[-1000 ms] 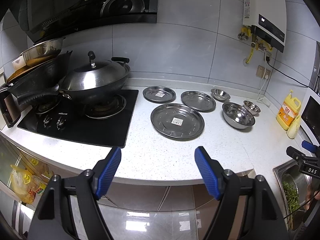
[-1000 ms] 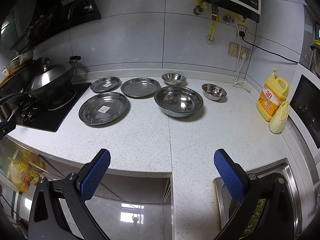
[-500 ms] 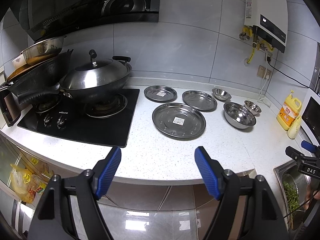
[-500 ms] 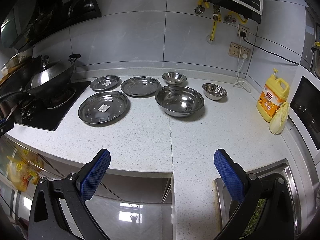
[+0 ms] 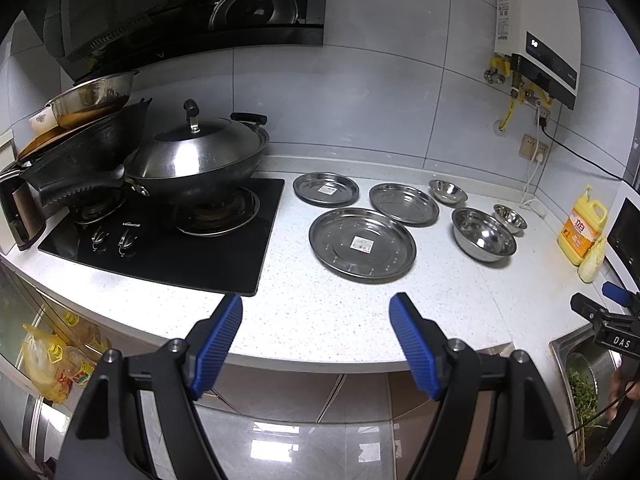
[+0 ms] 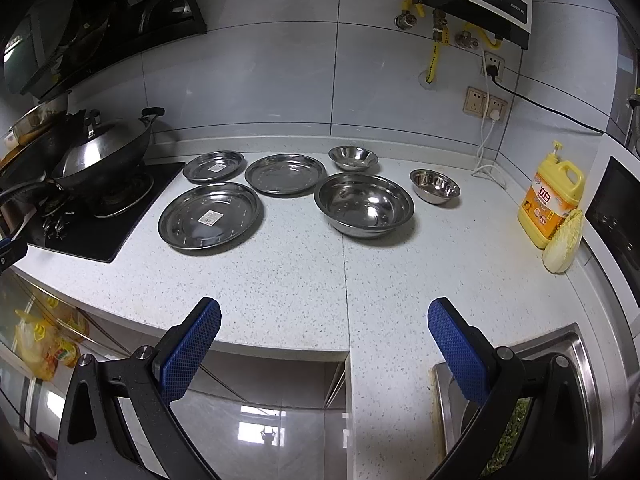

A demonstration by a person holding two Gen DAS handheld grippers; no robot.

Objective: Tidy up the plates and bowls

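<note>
Both tongs released above the speckled counter (image 6: 304, 280).
Round steel plates (image 6: 211, 215) left, bowls (image 6: 364, 204) right; only the left view shows the hob's knobs (image 5: 112, 237).

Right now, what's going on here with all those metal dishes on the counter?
A person is holding a two-finger gripper in each hand, about to tidy the dishes. Both the left gripper and right gripper are open, empty, and held back at the counter's front edge. Nothing is stacked yet: the large plate, medium plate and small plate lie apart beside the stove, and the large bowl and two small bowls sit apart to their right.
</note>
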